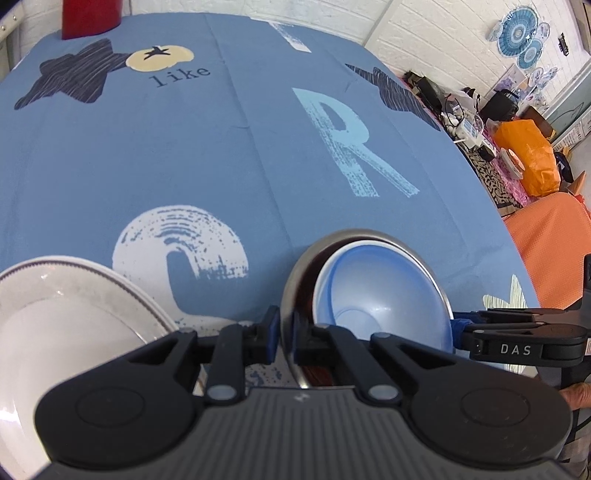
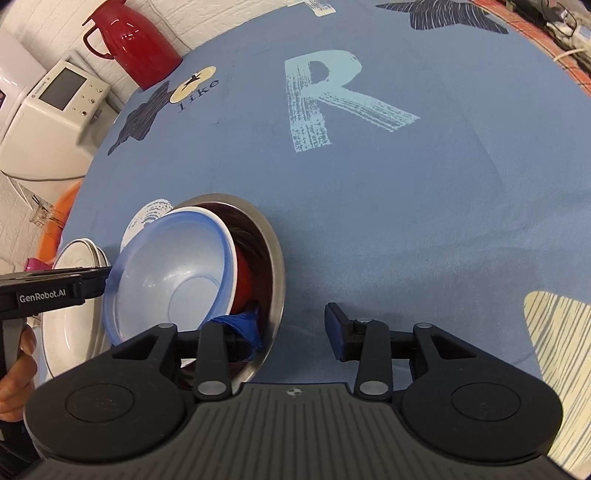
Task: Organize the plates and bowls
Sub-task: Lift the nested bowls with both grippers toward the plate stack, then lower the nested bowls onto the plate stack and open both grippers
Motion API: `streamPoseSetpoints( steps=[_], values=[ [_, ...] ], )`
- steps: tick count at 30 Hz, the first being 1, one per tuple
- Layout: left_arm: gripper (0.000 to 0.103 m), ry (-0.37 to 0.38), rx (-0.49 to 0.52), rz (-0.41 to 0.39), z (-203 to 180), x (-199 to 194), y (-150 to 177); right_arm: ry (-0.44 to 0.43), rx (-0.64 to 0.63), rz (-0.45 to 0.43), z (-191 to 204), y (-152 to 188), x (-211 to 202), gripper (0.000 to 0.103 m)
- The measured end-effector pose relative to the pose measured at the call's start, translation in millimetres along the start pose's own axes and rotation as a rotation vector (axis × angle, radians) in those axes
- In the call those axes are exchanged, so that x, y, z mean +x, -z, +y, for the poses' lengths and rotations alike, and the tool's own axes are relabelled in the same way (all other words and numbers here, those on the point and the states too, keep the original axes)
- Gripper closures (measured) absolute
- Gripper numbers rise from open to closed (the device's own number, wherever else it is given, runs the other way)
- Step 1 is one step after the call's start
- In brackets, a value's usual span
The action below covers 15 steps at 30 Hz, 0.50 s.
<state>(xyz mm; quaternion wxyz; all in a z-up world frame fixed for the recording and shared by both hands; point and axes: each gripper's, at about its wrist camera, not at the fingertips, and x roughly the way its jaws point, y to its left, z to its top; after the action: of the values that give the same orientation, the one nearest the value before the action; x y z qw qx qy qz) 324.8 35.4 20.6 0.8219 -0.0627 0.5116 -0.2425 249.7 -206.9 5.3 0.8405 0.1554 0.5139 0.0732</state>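
Note:
A steel bowl rests on the blue tablecloth. Inside it a blue bowl leans tilted, over a red bowl. My left gripper is shut on the steel bowl's near-left rim. My right gripper is open and straddles the opposite rim, one finger inside the bowl and one outside. White plates lie stacked just left of the bowls.
A red jug stands at the table's far corner, with a white appliance beyond the edge. An orange cloth and clutter lie past the right edge. A hand holds the left gripper.

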Motion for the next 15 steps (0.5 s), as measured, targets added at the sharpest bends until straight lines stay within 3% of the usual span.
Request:
streamPoseSetpoints(
  steps=[2, 4, 6, 15],
  values=[
    [0.103, 0.001, -0.006, 0.002, 1, 0, 0, -0.002, 0.035, 0.017, 0, -3, 2, 0.082],
    [0.103, 0.001, -0.008, 0.001, 0, -2, 1, -0.014, 0.032, 0.004, 3, 0, 0, 0.094],
    [0.103, 0.006, -0.020, 0.000, 3, -2, 2, -0.021, 0.030, -0.007, 8, 2, -1, 0.101],
    [0.103, 0.009, -0.061, 0.039, 5, -1, -7, -0.022, 0.089, 0.015, 12, -10, -5, 0.102]
  ],
)
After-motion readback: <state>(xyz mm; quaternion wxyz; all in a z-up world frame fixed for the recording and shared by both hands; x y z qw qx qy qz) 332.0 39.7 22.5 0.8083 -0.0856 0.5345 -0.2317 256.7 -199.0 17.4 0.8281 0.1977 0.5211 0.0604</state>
